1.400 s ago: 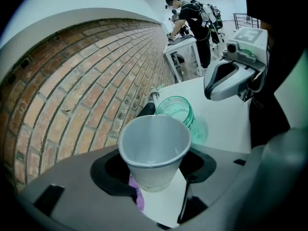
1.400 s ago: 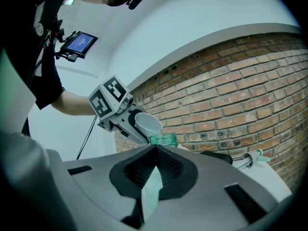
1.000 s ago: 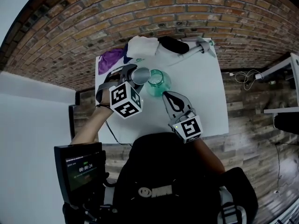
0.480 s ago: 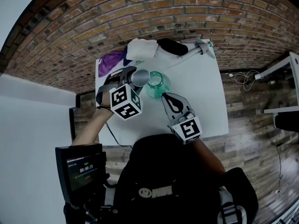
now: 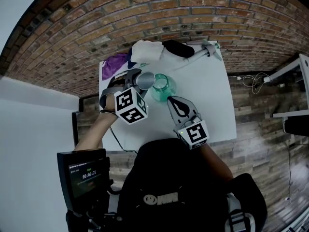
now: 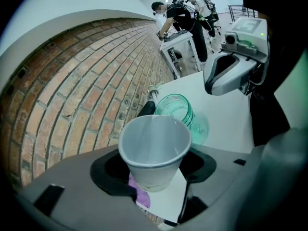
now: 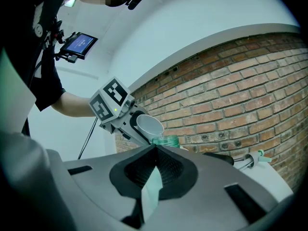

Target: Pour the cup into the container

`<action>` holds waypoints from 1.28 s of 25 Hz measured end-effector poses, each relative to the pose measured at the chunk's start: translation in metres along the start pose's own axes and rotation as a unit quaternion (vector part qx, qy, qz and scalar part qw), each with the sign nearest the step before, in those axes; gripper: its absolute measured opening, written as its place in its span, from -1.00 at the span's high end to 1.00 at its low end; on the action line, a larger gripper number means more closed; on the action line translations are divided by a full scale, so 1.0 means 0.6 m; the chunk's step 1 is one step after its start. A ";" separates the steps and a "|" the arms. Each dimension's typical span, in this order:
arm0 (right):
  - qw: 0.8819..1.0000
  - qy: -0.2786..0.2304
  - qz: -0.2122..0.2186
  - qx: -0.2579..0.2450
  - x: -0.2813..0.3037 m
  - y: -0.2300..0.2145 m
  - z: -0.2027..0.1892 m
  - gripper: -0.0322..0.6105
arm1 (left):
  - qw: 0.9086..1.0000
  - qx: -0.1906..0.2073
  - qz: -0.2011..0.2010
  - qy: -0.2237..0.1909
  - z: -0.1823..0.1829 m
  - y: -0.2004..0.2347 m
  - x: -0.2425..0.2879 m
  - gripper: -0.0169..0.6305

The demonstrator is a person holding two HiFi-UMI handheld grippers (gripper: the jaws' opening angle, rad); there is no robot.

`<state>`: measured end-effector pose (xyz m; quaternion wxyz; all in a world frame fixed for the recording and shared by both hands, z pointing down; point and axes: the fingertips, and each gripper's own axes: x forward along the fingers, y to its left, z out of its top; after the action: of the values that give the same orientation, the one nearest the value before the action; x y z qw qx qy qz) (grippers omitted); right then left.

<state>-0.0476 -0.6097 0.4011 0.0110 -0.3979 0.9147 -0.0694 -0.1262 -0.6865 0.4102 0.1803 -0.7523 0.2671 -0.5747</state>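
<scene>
- The left gripper (image 6: 155, 174) grips the paper cup (image 6: 154, 146), tipped just beside the green container's (image 6: 177, 110) rim.
- Nothing has shifted lately and the cup looks empty, so the pour is likely finished.
- The right gripper (image 7: 154, 150) waits near the container, closed and empty.

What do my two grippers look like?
The left gripper and right gripper are grey curved shells with black padded jaws. Each carries a white cube with black square markers and a small green light. The person wears a black short-sleeved top.
</scene>
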 end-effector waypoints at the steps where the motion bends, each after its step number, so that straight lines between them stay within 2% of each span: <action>1: 1.000 0.000 0.000 0.000 0.000 0.000 0.000 0.90 | 1.000 0.000 0.000 0.001 0.000 0.000 0.000 0.08; 32: 1.000 0.004 0.010 -0.002 0.004 0.006 -0.001 0.90 | 1.000 0.015 0.005 0.011 0.004 0.001 0.003 0.08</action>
<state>-0.0517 -0.6090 0.4015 0.0077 -0.3886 0.9188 -0.0690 -0.1237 -0.6880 0.4108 0.1911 -0.7416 0.2645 -0.5861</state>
